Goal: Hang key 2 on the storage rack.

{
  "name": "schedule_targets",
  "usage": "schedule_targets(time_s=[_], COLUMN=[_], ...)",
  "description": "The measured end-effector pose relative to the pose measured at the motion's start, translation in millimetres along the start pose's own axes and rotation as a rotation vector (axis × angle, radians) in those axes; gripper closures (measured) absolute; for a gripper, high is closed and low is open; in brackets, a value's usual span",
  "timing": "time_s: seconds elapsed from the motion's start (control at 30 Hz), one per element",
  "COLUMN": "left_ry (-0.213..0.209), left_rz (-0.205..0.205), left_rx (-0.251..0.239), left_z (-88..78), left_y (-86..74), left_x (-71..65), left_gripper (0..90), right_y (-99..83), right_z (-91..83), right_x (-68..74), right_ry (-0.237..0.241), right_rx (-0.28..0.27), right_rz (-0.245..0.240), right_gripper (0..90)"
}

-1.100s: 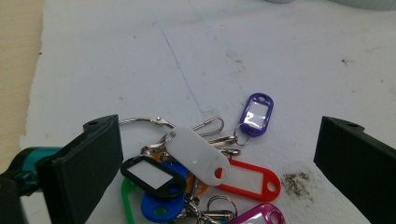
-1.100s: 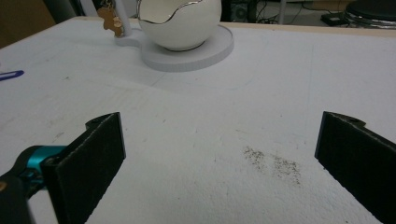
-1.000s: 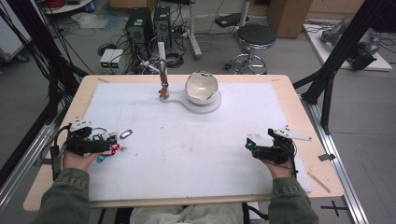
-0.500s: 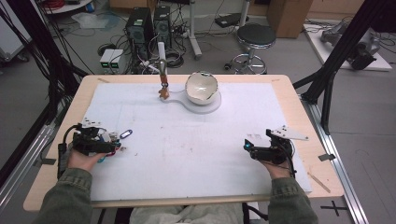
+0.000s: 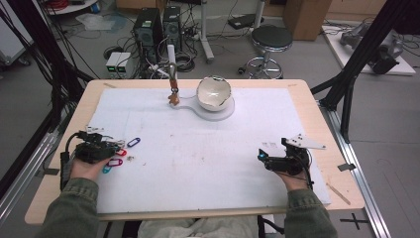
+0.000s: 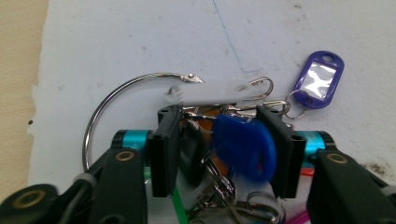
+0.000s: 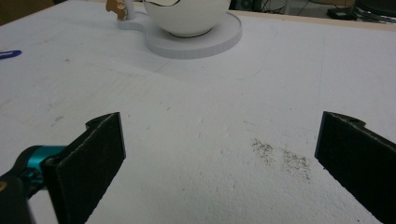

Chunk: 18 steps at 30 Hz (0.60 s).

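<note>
Item 1: bunch of keys and tags (image 6: 224, 154), lying on the white sheet (image 5: 208, 163) at the near left of the surface (image 5: 317, 99). Parts seen in the left gripper view: a large metal ring (image 6: 100, 116), a blue key head (image 6: 243, 149), a translucent strip (image 6: 215, 93) across the top, small clips, and a purple tag (image 6: 320, 79) just beside the bunch, apart from the pads. In the high view, red, pink and teal tags (image 5: 115, 161) show beside the tool, with the purple tag a little further out.

Item 2: left tongs (image 6: 224, 140), held low over the bunch. The jaws have just been closing, and the 2 black pads now stand at either side of the key cluster, the blue key head against the right-hand pad. State: clenched on the bunch of keys and tags, which rests on the sheet.

Item 3: right tongs (image 7: 219, 154), resting at the near right of the surface in the person's hand (image 5: 292, 181). State: released, jaws wide, bare sheet between them.

Item 4: white bowl (image 5: 214, 93) on a round white base (image 5: 218, 111), far centre of the sheet, well apart from both tools.

Item 5: small brown figure (image 5: 173, 98) on a stand, just left of the bowl.
</note>
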<state>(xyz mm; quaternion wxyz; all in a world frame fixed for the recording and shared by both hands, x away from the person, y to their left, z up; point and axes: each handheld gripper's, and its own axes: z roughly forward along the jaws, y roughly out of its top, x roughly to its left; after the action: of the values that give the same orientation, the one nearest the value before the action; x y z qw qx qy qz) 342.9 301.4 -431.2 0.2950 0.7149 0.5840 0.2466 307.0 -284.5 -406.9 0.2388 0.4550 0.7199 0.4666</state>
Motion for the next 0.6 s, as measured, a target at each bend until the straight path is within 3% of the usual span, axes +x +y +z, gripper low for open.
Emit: schedule_targets(time_s=[0.07, 0.1, 0.2, 0.6], left_ry=[0.028, 0.015, -0.038, -0.091], left_rz=[-0.003, -0.022, -0.057, -0.087], left_rx=[-0.024, -0.03, -0.018, -0.05], left_z=[-3.7, -4.8, -4.8, -10.4], left_y=[0.7, 0.8, 0.6, 0.9], left_x=[0.8, 3.4, 10.0, 12.6], left_gripper=[67.5, 81.3, 82.5, 84.0], right_y=[-0.1, -0.1, -0.1, -0.2], right_z=[-0.1, -0.1, 0.3, 0.7], right_x=[0.0, -0.1, -0.6, -0.7], right_ry=[0.0, 0.0, 0.001, 0.007], right_rx=[0.0, 0.0, -0.001, 0.0], right_rz=[-0.001, -0.001, -0.005, -0.008], right_gripper=[0.9, 0.9, 0.9, 0.9])
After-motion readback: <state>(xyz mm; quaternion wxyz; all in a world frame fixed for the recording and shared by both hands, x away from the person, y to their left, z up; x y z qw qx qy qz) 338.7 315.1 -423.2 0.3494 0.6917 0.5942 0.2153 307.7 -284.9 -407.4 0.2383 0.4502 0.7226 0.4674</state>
